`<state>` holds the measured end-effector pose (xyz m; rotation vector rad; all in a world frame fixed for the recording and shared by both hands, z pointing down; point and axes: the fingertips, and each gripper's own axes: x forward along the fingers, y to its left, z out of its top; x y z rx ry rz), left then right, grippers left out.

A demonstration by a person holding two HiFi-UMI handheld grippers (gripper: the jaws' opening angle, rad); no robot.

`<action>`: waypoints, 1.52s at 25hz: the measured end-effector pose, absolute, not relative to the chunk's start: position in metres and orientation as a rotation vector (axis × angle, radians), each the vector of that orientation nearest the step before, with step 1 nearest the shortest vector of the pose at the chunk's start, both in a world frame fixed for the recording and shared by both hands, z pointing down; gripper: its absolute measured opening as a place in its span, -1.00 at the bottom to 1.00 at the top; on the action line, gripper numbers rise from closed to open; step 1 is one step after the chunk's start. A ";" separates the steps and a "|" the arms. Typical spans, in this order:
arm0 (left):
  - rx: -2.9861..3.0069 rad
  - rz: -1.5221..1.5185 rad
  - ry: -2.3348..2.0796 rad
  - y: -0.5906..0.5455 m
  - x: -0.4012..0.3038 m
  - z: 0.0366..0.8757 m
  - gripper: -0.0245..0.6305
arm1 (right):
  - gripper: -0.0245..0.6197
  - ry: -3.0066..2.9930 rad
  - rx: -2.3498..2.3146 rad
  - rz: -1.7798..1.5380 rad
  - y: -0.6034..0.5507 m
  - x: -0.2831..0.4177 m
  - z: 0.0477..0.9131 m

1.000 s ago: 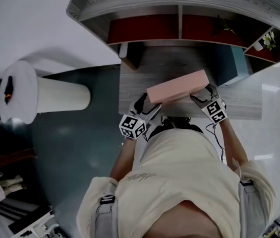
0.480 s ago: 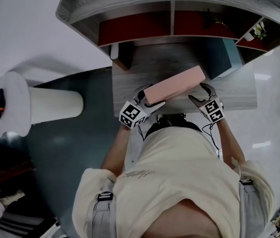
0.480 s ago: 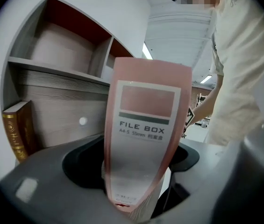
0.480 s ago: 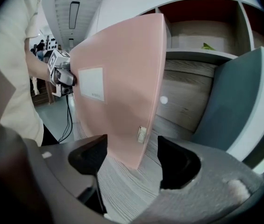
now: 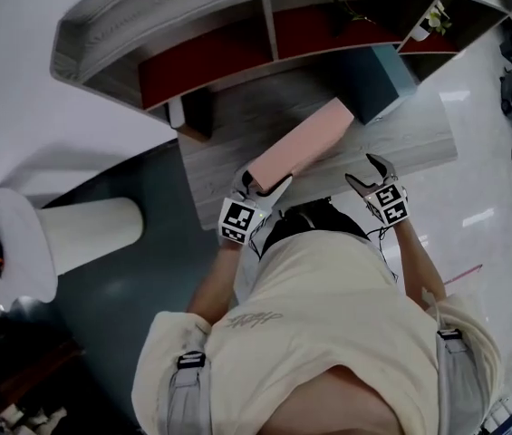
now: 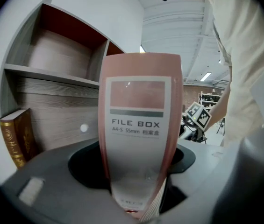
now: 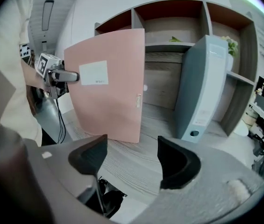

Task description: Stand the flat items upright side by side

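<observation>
A pink file box [image 5: 301, 148] stands on its edge on the grey wooden desk [image 5: 419, 143], slanting toward a grey-blue file box [image 5: 384, 80] that stands upright at the back right. My left gripper [image 5: 257, 188] is shut on the pink box's near spine end; its jaws have just been closing with the box between them. In the left gripper view the labelled spine [image 6: 139, 106] fills the gap between the jaws of my left gripper [image 6: 136, 167]. My right gripper [image 5: 373, 172] hangs open and empty at the desk's front edge, apart from the pink box [image 7: 106, 83]; nothing lies between the jaws of my right gripper [image 7: 132, 155].
A curved shelf unit [image 5: 201, 25] with red-backed compartments rises behind the desk. A brown book [image 6: 17, 134] stands at the desk's back left. A small plant [image 5: 435, 16] sits in a right compartment. A white round stand [image 5: 56, 234] is on the floor at the left.
My right gripper has let go of the pink box's right end and drawn back toward the desk's front edge. The box has swung more slanted, with my left gripper still on it.
</observation>
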<state>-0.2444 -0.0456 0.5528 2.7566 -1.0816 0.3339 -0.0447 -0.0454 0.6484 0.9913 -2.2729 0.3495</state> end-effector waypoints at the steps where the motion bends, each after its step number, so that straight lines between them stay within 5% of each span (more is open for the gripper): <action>1: 2.739 0.317 -1.108 -0.049 -0.247 0.551 0.08 | 0.12 -2.263 1.017 0.370 -0.041 -0.041 0.650; 14: 2.514 0.339 -1.662 -0.112 -0.229 0.537 0.06 | 0.09 -2.203 1.195 0.438 -0.040 0.021 0.655; 30: 2.122 0.316 -1.952 -0.153 -0.112 0.553 0.04 | 0.01 -2.311 1.033 0.373 -0.123 0.173 0.670; 38: 2.053 0.339 -2.025 -0.172 -0.073 0.551 0.03 | 0.01 -2.386 0.946 0.363 -0.140 0.194 0.672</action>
